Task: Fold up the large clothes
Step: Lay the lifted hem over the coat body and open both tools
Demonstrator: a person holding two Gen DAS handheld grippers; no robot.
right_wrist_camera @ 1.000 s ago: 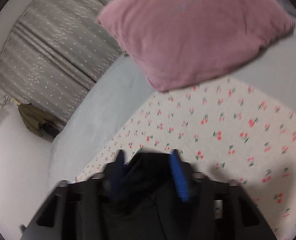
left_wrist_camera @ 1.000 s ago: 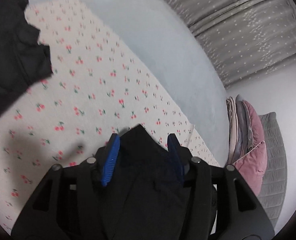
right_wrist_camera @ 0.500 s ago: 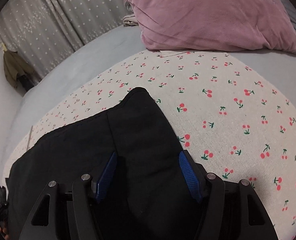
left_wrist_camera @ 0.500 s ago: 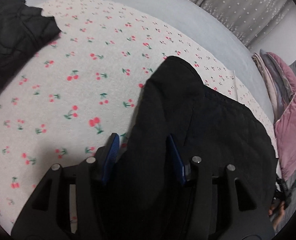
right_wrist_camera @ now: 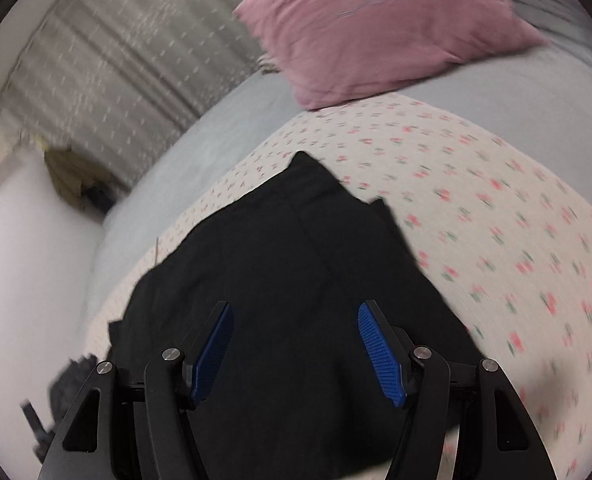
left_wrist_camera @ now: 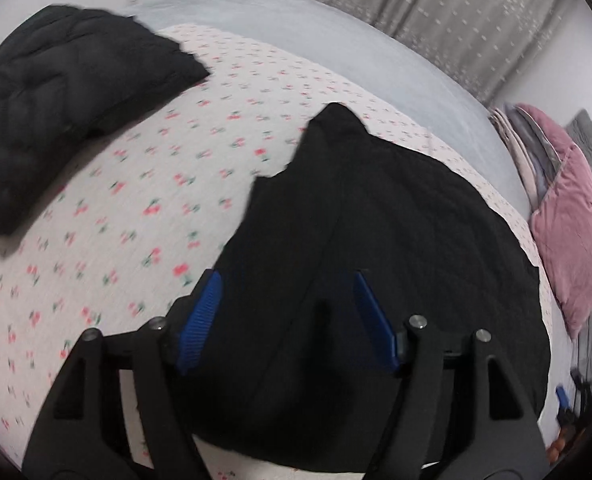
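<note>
Left wrist view: the left gripper (left_wrist_camera: 286,320) sits low in the frame, its jaws opening, blue pads (left_wrist_camera: 200,320) spread with the black garment (left_wrist_camera: 376,248) lying between and beneath them. The pads do not look pressed on the cloth.
Right wrist view: the right gripper (right_wrist_camera: 296,352) is also low in the frame, jaws spread, the same black garment (right_wrist_camera: 288,280) under them; I judge it is not pinching.
Garment: it lies on the cherry-print sheet (left_wrist_camera: 156,200), filling the centre and lower right of the left view and the centre and lower left of the right view, with one pointed corner toward the top of each frame.
Other cloth: a second dark garment (left_wrist_camera: 56,112) lies at the upper left of the left view, well apart (whether it is folded I cannot tell).
Surroundings: a pink pillow (right_wrist_camera: 376,28) at the top of the right view, grey curtains (right_wrist_camera: 116,48) at its upper left.
Step in hand: probably letting go after laying the garment down.
Doing it well: let the pads clear the cloth fully before lifting, so no layer is dragged. Then check that the edges lie even and flatten any ridge before taking the next fold.
Pose: both grippers point steeply down at the bed, close over the cloth. The blur at the edges suggests that both hands are moving.
</note>
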